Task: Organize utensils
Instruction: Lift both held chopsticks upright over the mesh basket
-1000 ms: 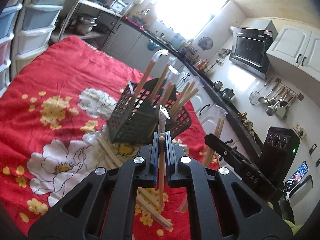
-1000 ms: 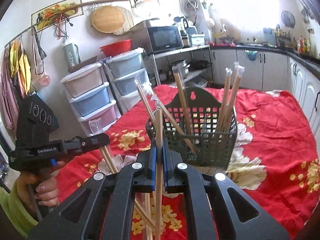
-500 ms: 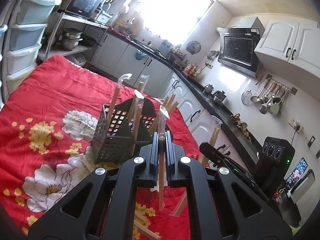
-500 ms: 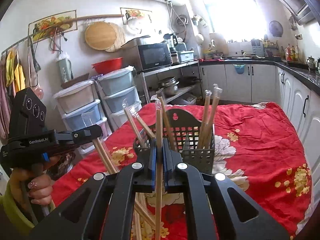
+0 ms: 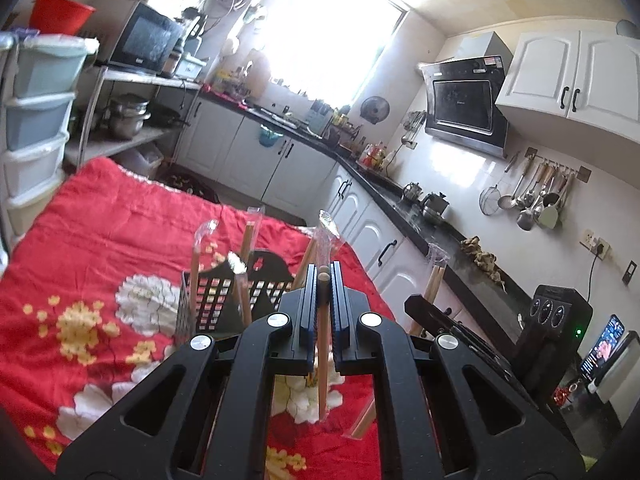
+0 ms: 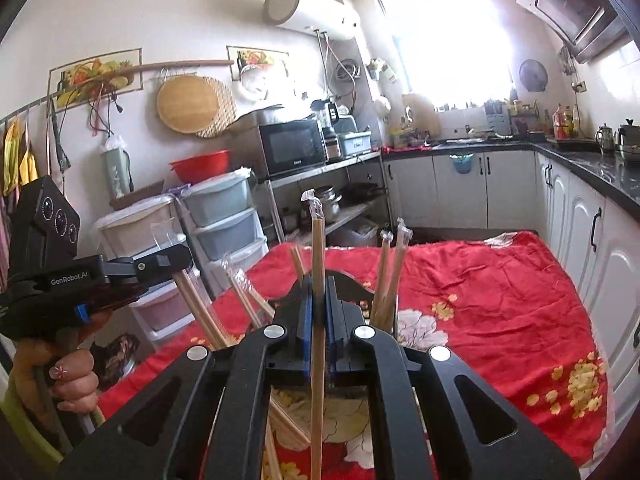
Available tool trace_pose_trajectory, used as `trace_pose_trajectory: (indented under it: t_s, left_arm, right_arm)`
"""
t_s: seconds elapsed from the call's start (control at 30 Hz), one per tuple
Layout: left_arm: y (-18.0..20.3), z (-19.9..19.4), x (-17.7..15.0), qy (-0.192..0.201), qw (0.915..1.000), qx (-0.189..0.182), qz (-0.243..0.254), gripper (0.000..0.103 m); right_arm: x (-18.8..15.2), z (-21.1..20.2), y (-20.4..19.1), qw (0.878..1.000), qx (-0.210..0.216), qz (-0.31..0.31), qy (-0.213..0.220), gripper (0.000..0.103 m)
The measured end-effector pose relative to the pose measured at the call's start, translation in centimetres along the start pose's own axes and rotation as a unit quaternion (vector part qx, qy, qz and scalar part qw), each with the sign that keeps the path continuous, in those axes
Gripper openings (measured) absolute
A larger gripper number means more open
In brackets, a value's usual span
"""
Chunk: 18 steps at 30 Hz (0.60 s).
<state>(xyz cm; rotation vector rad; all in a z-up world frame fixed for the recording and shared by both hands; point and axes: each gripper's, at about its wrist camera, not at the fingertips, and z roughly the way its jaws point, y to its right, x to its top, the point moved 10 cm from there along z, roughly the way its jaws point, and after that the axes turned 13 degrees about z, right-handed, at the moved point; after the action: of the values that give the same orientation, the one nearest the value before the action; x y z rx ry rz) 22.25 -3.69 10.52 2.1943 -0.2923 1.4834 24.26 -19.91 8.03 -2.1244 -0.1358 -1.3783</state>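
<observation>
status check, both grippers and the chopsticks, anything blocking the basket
Left gripper shut on a wrapped chopstick pair. Right gripper shut on another pair. Black basket ahead on red cloth, several pairs already inside; nothing blocking.

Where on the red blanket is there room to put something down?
Bare patches: the blanket right of the basket, toward the white cabinets, and the stretch behind it. Crowded: in front of the basket, where loose chopsticks lie.
</observation>
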Motion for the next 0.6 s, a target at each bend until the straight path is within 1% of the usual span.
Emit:
trace_pose_trajectory:
  t_s: [0.37,0.6]
  left_arm:
    - [0.6,0.0,3.1,0.028,0.9993,0.006,0.022,0.003]
    - [0.3,-0.4,5.3,0.053,0.9978,0.026,0.03,0.003]
  right_arm:
    - [2.6,0.1,-0.7,0.999,0.005,-0.01,0.036,0.006]
    - [4.7,0.2,-1.2,0.998,0.009,-0.014,0.068,0.006]
